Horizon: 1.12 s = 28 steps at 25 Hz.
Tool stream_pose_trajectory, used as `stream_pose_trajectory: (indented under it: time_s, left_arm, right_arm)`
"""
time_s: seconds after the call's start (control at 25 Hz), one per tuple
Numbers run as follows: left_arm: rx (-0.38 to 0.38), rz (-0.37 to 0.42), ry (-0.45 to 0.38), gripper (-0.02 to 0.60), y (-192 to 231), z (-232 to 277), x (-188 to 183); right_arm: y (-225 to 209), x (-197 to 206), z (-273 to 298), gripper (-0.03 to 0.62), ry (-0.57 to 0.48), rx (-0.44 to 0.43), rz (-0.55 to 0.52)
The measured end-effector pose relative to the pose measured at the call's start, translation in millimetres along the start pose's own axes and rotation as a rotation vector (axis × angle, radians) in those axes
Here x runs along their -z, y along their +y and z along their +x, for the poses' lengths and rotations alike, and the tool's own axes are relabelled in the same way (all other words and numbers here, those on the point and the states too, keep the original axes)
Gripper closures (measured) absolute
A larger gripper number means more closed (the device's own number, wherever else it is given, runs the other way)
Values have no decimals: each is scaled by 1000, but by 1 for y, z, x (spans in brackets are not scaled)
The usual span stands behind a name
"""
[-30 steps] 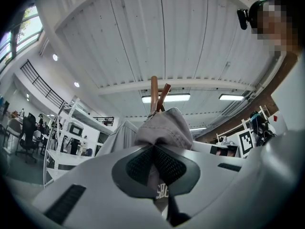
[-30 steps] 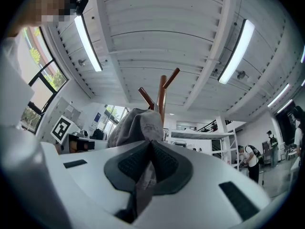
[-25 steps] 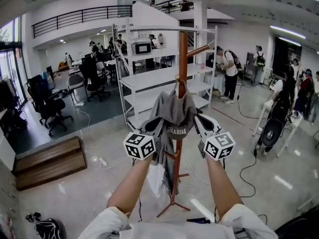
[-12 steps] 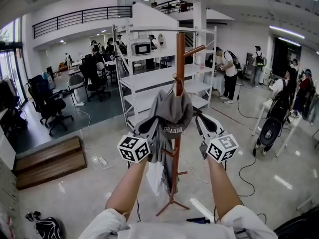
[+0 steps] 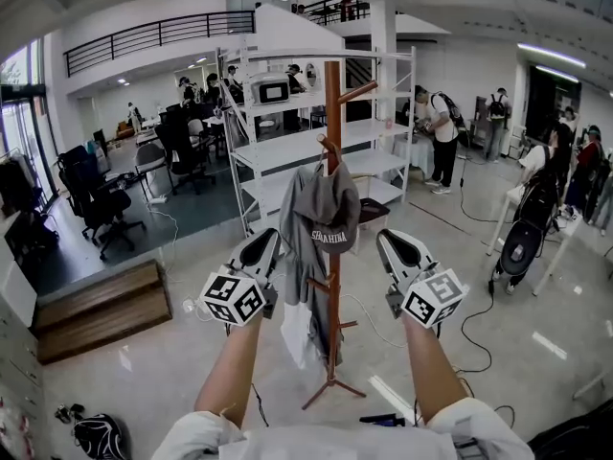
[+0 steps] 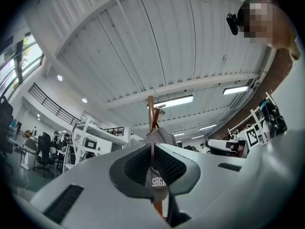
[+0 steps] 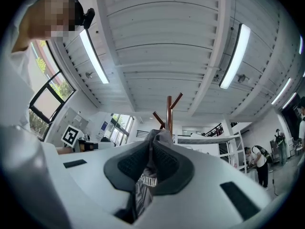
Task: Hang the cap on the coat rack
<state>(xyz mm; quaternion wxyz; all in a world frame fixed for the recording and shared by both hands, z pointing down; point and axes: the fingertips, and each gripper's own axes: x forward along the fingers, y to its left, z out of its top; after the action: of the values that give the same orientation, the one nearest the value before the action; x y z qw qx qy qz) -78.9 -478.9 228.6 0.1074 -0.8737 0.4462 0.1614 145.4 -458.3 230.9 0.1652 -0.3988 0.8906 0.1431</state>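
Head view looking down over a large open workroom. A wooden coat rack point(image 5: 332, 103) stands on the floor straight ahead. The grey cap point(image 5: 334, 220) hangs on the rack, against the pole partway up, below a short peg point(image 5: 327, 146) that angles out to the left. No tool touches the cap, so the hanging looks done. What seems left is to draw the arms away.

The left tool point(image 5: 261, 254) sits just left of the cap and the right tool point(image 5: 395, 249) just right of it, both apart from it and level with its lower edge. In the left gripper view the jaws are drawn together to a thin slit and hold nothing. The cap point(image 6: 156, 182) and the pole point(image 6: 150, 111) show beyond them. The right gripper view shows the same: jaws narrow and empty, cap point(image 7: 145, 185) and pole point(image 7: 168, 109) beyond.

Hard to make out:
- Which part of the cap catches the peg is hidden behind its crown.
- Grey cloth point(image 5: 299, 247) hangs down below and left of the cap. It cannot be told whether it belongs to the cap or is a separate garment.
- The white lettering on the cap is too small to read surely.
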Motion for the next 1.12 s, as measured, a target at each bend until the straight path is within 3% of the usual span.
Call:
stream_pose_trajectory:
  time_s: [0.4,0.56,0.72,0.88,1.12]
  left_arm:
    - [-5,-5,-2,560,-73,-49,3]
    - [12,-40,39,560,-102,-63,20]
    - [50,-36,79,560,-132,-78,44]
    - [42,-21,108,560,-135,-99,61]
    - [39,-99,165,560,-119,-147,100]
  right_arm:
    - [24,-18,-76,565,-15,-26,-13]
    - [25,-6,-105,565,11,-10,18]
    - [23,20,-136,566,59,34,61]
    - [31,48,-158,566,124,97,82]
    - [67,82,-190,566,207,206,86]
